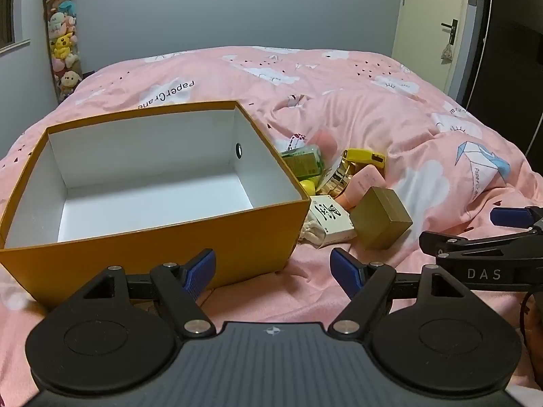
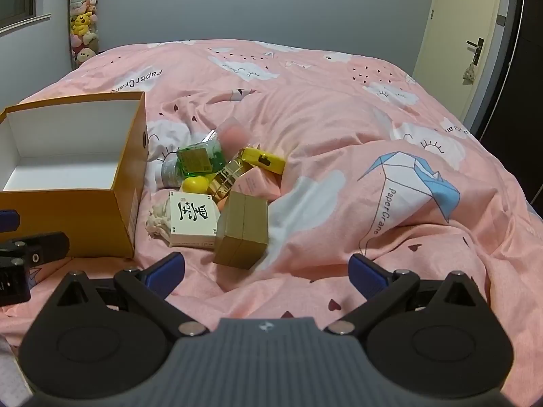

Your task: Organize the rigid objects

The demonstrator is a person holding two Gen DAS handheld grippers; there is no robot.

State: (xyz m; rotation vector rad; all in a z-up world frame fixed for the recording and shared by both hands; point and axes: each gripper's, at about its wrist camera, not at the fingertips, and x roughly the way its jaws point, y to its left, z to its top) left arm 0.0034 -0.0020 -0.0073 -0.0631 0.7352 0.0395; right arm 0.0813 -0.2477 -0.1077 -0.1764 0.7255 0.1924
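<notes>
Pink bed (image 2: 339, 129), empty box, a heap of small things waiting beside it.

Both tools hang wide open and hold nothing: the left tool (image 1: 273, 273) faces the orange box's (image 1: 163, 247) near wall, the right tool (image 2: 266, 273) hovers over bare quilt. In the right view the heap lies at 11 o'clock from the right tool, near but apart: gold box (image 2: 242, 230) closest, white box (image 2: 191, 220) touching it on the left, then a green bottle (image 2: 198, 162), a yellow case (image 2: 264, 159) and a gold jar (image 2: 227, 176) behind. The orange box stands at 9 o'clock, just beside the heap. I judge the soft, rumpled quilt the main risk: pressing down may sink or tip the gold box, and crowded neighbours could be nudged or pinched along with it.
</notes>
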